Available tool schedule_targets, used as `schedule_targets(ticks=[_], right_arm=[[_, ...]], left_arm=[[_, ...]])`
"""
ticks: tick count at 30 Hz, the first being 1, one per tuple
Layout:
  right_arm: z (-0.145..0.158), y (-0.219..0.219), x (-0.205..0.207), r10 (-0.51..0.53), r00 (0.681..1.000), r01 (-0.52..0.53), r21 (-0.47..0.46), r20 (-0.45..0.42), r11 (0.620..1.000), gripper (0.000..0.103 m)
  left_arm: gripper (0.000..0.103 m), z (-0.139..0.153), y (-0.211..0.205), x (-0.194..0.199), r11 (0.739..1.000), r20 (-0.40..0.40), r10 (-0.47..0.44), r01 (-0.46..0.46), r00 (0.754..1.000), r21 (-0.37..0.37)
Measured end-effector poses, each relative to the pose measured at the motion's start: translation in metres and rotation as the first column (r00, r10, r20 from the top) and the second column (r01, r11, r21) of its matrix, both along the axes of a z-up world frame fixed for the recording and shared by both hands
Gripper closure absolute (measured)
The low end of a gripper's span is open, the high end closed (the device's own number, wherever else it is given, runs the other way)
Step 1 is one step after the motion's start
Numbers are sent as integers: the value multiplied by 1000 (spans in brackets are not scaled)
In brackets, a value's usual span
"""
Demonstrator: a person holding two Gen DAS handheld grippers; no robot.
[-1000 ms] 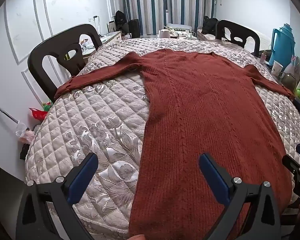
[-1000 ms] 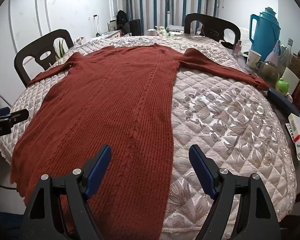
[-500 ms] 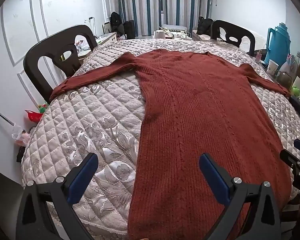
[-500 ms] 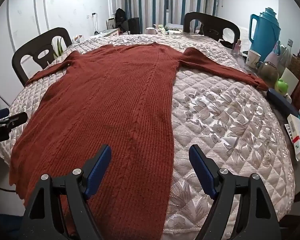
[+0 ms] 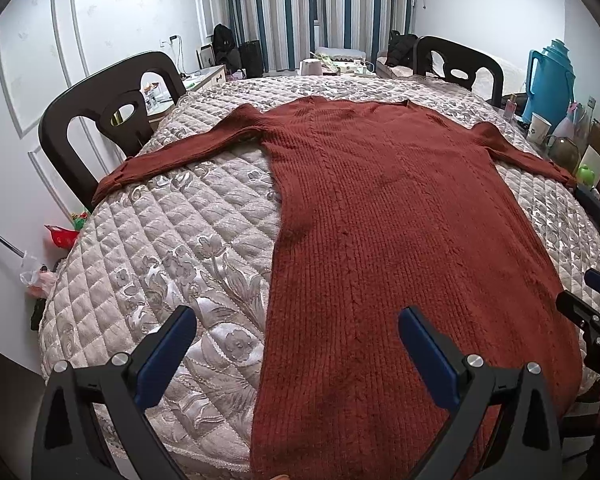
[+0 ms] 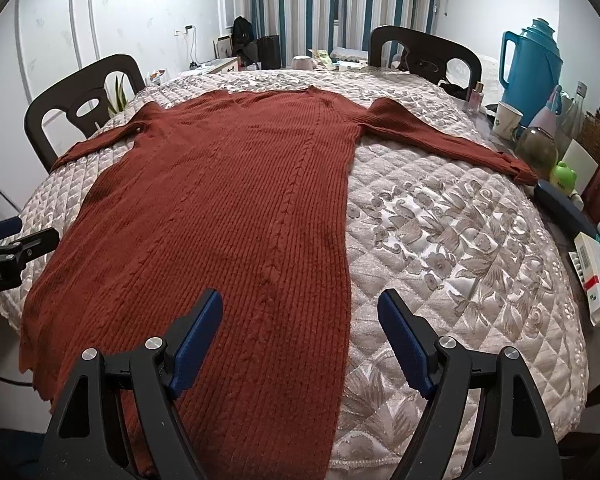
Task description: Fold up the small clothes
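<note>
One rust-red knitted sweater dress [image 5: 384, 240] lies flat on the quilted table cover [image 5: 172, 248], neckline pointing away, hem nearest; left gripper [image 5: 296, 344] and right gripper [image 6: 300, 328] hover above, fingers spread, empty

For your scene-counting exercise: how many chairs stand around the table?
2. One chair stands at the table's left side, beside the sweater's left sleeve. The other chair is at the far end, toward the right. Others nearer the cameras may be hidden.
</note>
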State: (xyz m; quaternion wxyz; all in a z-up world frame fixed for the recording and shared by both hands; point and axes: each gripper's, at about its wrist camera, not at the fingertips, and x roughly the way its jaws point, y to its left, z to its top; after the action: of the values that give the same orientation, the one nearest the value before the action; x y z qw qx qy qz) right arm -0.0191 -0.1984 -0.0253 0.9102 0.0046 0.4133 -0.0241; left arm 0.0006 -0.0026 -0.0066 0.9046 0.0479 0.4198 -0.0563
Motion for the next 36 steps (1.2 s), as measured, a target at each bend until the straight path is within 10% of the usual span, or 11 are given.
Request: schedule_targets(ticks=[36], right_arm=[[0,6,11,24,1000,-24,-3,-3,1000,23]], left_arm=[[1,-7,8,8,1000,-22,-2,1,1000,-27]])
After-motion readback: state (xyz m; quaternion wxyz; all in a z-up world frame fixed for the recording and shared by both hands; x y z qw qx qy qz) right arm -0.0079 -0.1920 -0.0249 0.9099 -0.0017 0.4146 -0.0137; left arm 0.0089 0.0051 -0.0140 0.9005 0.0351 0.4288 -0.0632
